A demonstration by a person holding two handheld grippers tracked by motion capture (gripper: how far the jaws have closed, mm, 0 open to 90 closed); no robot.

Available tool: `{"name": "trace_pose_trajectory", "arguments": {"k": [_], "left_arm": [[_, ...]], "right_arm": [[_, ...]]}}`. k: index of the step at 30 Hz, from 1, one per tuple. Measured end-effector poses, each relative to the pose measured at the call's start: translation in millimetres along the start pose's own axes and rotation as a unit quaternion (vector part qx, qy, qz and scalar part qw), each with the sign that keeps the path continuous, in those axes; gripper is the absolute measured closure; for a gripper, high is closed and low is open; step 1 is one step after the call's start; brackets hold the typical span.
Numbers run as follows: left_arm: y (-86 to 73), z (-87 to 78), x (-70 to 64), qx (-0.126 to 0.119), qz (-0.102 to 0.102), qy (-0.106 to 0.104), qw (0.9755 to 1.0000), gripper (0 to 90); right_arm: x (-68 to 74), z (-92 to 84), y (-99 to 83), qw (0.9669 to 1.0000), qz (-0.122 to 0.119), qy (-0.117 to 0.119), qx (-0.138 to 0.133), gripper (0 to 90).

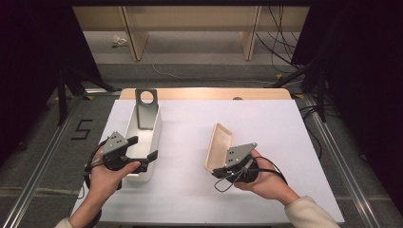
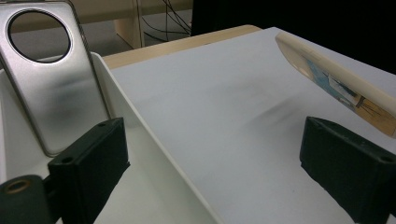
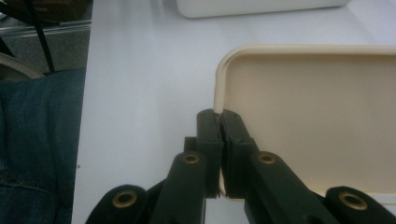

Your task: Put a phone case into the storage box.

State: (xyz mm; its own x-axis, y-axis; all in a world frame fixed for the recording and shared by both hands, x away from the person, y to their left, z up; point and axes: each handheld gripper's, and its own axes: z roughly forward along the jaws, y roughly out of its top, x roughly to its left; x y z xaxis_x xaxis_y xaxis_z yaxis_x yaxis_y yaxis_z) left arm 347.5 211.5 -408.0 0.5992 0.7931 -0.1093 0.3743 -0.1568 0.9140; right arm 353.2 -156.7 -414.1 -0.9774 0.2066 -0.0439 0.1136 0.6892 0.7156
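Observation:
A cream phone case [image 1: 218,146] stands tilted on edge near the middle of the white table, and my right gripper [image 1: 217,170] is shut on its lower rim. In the right gripper view the two pads [image 3: 220,126] pinch that thin rim, with the cream phone case's hollow inside [image 3: 317,121] facing the camera. My left gripper [image 1: 144,148] stands open over the near end of a white bin [image 1: 154,133]. Its jaws [image 2: 217,163] straddle the white bin's right wall [image 2: 140,126] and hold nothing. A silver case with a round hole [image 1: 146,108] leans upright at the bin's far end [image 2: 51,79].
White sheeting [image 1: 266,123] covers the table, with a wooden strip along its far edge. Metal rails run down both sides. The person's jeans [image 3: 32,140] lie to the left in the right gripper view. Shelving and cables stand beyond the table.

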Motion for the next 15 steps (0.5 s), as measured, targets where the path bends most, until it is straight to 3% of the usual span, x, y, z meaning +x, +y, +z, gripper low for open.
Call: {"name": "trace_pose_trajectory", "arguments": {"k": [15], "left_arm": [[14.5,9.1,-2.6,0.005,0.002,-0.013,0.9999,7.9]], "right_arm": [[-0.3,6.8,5.1,0.9997,0.005,0.002,-0.025,88.1]]}}
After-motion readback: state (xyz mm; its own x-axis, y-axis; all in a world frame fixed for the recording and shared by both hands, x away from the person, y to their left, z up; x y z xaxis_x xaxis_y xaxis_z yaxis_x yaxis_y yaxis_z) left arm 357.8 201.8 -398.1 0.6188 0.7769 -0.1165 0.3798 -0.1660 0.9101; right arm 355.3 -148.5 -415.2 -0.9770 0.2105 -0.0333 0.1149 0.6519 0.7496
